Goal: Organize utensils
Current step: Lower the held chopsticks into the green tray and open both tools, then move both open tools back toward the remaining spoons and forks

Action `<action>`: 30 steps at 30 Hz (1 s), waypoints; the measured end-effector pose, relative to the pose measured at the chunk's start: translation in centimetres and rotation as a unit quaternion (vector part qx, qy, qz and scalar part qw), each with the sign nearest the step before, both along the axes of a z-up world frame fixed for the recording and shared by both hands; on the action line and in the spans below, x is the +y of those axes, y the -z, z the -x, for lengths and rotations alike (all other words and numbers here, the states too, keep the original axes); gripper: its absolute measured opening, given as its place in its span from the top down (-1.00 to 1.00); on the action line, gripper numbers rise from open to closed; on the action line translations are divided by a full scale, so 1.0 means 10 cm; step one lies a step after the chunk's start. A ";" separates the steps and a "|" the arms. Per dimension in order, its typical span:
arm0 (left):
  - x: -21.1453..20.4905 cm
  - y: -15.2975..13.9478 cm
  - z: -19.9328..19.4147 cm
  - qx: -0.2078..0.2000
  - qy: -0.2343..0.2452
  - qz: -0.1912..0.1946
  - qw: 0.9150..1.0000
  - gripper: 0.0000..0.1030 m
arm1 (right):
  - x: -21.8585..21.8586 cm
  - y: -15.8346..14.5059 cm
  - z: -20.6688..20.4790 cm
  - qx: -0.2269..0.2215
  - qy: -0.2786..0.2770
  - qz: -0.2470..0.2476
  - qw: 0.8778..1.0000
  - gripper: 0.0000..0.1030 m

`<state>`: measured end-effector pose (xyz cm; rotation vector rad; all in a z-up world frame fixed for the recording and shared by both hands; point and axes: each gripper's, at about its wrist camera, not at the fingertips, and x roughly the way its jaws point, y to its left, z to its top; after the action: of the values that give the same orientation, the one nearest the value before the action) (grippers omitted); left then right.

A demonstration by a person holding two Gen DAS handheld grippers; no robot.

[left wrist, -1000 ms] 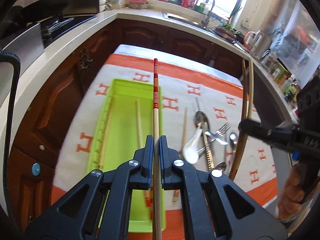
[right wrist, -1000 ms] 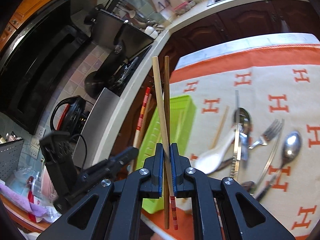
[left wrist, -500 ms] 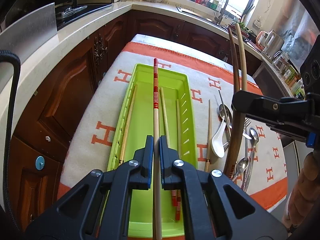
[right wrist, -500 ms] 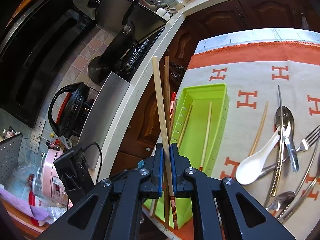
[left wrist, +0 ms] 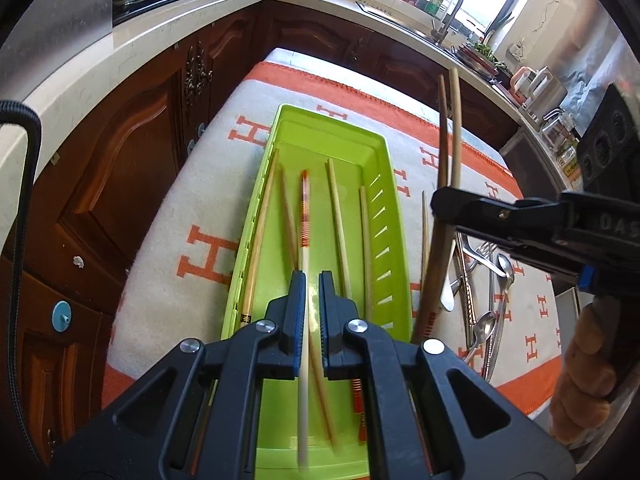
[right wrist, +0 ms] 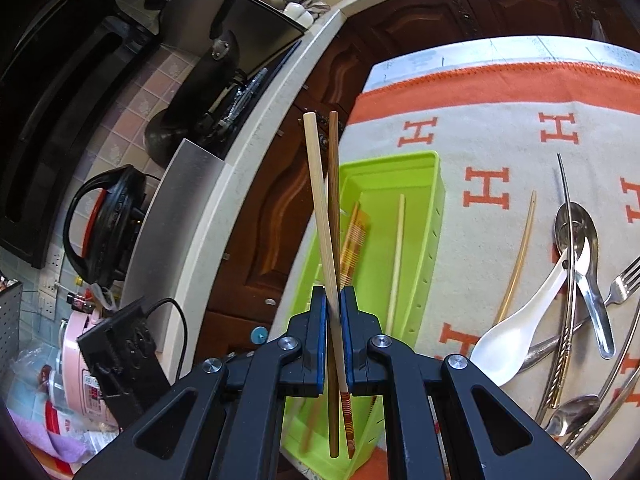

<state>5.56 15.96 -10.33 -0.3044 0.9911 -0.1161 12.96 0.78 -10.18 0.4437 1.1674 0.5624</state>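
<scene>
1. Left claw (left wrist: 311, 280): jaws slightly apart. A red-banded chopstick (left wrist: 305, 216) lies in the gap and looks blurred; whether the pads touch it cannot be told. It lies directly ahead of and under the claw, over the green tray (left wrist: 394, 216).
2. Tray contents: several plain wooden chopsticks (left wrist: 335, 204) lie lengthwise on either side of the left claw's line, roughly parallel.
3. Right claw (right wrist: 333, 304): jaws clamped on a pair of chopsticks (right wrist: 325, 216), one pale, one dark. They cross at the pads and point up and away, over the tray's near end.
4. Right of the right claw, on the patterned cloth (right wrist: 500, 136) covering the surface: one loose chopstick (right wrist: 518, 252), a white ceramic spoon (right wrist: 516, 344), then metal spoons and a fork (right wrist: 624, 284) in a heap.
5. Handling judgement: chopsticks are light, stiff and smooth, so they roll and pivot. Grip near mid-length. The crossed pair may scissor on release.
6. The ceramic spoon is likely brittle; take its handle, lower gently.
</scene>
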 end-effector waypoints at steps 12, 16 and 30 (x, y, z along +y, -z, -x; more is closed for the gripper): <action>0.05 -0.03 0.05 -0.002 -0.002 0.011 1.000 0.93 | 0.14 0.33 -0.11 0.035 -0.008 0.033 0.999 0.84; 0.06 -0.05 0.06 -0.004 -0.002 0.009 1.000 0.93 | 0.14 0.39 -0.11 0.032 -0.002 0.046 0.998 0.24; -0.06 -0.04 0.05 0.007 0.015 0.004 1.000 0.93 | -0.16 0.20 0.29 -0.046 -0.018 0.121 0.991 0.24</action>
<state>5.11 15.31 -9.93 -0.2987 1.0093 -0.1464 10.04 -0.83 -12.18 0.1882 1.1396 0.4602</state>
